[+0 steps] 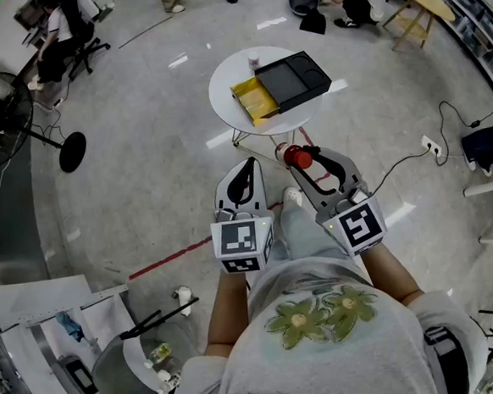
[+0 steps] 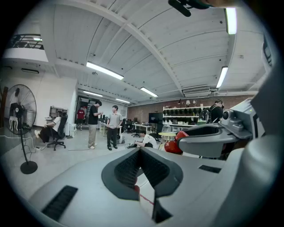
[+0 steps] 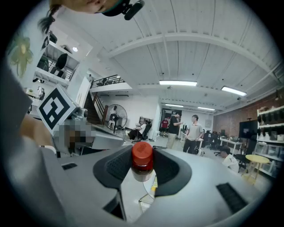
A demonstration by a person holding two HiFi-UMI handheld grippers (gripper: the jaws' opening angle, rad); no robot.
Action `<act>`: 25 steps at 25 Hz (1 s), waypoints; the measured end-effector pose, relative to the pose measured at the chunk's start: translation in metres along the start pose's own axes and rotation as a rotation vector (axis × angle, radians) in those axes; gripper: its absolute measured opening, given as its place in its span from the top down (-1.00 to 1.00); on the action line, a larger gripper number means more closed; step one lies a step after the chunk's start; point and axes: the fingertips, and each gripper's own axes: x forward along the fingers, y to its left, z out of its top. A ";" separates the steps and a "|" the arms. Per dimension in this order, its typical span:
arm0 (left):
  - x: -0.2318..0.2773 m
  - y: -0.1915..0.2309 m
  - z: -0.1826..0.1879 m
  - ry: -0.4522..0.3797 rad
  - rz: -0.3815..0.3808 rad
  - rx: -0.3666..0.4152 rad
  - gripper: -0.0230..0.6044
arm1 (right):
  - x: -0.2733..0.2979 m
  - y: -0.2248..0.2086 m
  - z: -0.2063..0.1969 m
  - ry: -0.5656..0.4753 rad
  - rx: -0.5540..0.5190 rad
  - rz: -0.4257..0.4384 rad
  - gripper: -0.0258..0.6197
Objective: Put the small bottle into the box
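The small bottle [image 1: 297, 156], with a red cap and brownish contents, is clamped between the jaws of my right gripper [image 1: 301, 158]. In the right gripper view the small bottle [image 3: 142, 159] stands upright between the dark pads, which press on it from both sides. My left gripper [image 1: 246, 165] is held beside it at chest height, its jaws together with nothing in them; the left gripper [image 2: 140, 150] shows closed pads in its own view. The box [image 1: 292, 79], black with a yellow open part [image 1: 256, 99], lies on a round white table [image 1: 223, 87] some way ahead of both grippers.
A small white cup [image 1: 254, 61] stands on the table behind the box. A floor fan [image 1: 6, 109] is at the far left, a wooden stool [image 1: 418, 4] at the back right, a cable and socket [image 1: 429, 145] on the floor at right. People sit and stand further back.
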 end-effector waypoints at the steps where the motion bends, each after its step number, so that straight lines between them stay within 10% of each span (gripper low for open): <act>1: 0.002 -0.001 -0.001 0.001 -0.001 0.001 0.95 | 0.001 -0.001 -0.001 -0.001 0.006 0.002 0.46; 25: 0.088 0.061 0.003 0.069 -0.003 0.003 0.95 | 0.113 -0.063 -0.009 0.021 0.022 0.051 0.46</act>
